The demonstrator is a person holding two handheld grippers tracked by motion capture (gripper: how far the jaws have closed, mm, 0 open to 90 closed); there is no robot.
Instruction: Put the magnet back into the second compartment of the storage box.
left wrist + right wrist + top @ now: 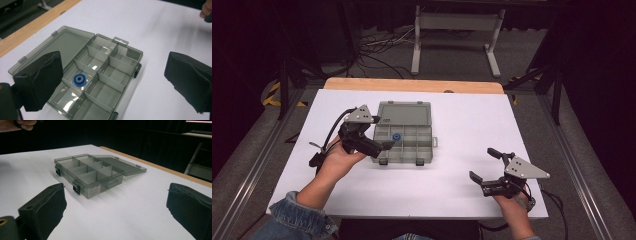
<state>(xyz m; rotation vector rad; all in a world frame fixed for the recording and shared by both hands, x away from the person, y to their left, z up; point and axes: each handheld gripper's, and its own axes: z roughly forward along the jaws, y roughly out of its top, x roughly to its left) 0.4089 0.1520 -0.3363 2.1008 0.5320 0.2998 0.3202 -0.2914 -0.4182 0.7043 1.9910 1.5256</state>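
Lying flat in a middle compartment on the left side of the open organizer box [105,75]: blue ring [79,80], well inside the dividers, lid folded back flat toward the far edge of the white table [462,125]. Hovering just over the box's left edge with jaws spread wide and empty: left gripper [379,145]. Probably reaching in for the ring, so lowering straight down, centring the pads either side of it, avoiding the thin divider walls, closing gently. Waiting well apart near the table's front right, jaws also gaping and empty: right gripper [484,165].
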